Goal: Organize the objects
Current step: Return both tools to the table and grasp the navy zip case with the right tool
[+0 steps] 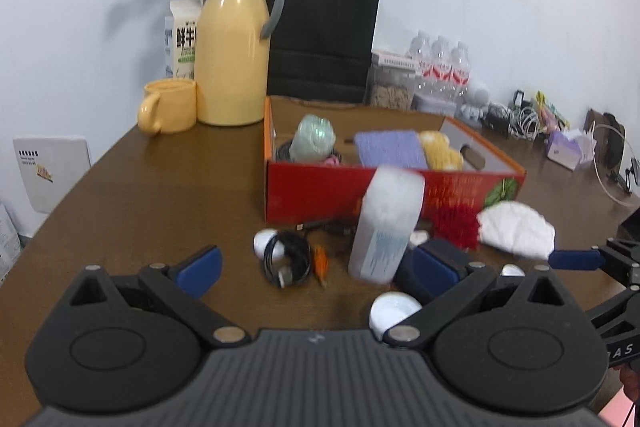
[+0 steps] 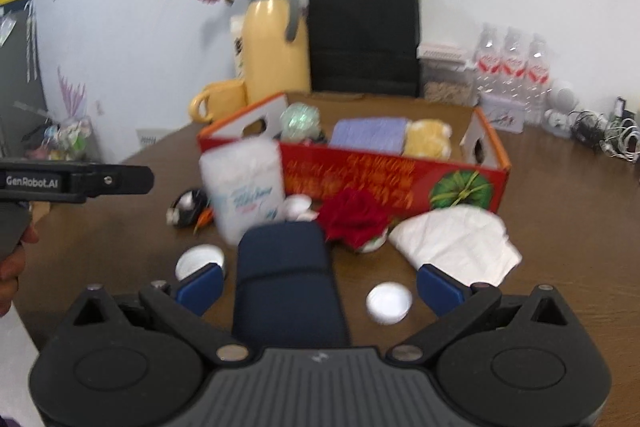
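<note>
In the left wrist view, the left gripper (image 1: 320,263) stood spread wide, holding nothing. One red box (image 1: 340,195) sat ahead on the table (image 1: 160,195), one tissue pack (image 1: 386,223) blurred before its front wall, beyond the right finger.

In the right wrist view, the right gripper (image 2: 320,287) was spread around one navy case (image 2: 286,283); two white lids (image 2: 389,302) lay on either side.

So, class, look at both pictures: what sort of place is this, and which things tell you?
Probably an office or home room: a wooden table against a white wall, holding a yellow thermos jug, bottled water and tangled charging cables.
</note>
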`<state>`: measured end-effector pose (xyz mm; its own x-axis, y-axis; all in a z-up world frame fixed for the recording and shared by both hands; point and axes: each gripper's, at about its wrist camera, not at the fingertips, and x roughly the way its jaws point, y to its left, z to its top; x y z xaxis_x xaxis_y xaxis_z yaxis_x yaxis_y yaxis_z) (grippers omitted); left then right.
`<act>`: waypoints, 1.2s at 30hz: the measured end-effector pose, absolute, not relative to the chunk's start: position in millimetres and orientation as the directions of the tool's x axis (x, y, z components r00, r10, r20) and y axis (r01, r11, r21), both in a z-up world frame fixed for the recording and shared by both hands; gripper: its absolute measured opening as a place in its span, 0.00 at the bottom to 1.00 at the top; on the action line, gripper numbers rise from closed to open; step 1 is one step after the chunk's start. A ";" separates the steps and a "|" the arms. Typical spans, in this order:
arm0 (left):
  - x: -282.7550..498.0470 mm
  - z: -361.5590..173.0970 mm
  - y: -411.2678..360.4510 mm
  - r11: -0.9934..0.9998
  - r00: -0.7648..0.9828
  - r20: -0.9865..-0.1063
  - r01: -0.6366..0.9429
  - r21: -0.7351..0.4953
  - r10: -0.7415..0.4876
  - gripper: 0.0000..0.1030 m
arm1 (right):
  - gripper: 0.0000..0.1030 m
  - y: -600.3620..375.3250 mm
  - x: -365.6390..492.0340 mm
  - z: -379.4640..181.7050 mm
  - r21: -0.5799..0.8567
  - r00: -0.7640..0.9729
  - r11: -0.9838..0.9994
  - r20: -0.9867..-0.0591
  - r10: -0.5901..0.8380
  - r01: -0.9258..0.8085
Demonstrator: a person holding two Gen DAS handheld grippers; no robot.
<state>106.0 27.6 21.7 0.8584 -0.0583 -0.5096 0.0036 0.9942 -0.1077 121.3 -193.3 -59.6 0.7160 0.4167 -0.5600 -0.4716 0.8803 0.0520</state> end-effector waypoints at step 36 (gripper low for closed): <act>97.5 -0.7 37.0 0.992 0.824 -0.564 -0.024 -0.126 -0.052 1.00 | 0.62 -152.9 150.9 -80.4 0.031 0.651 0.843 -0.619 0.438 -0.538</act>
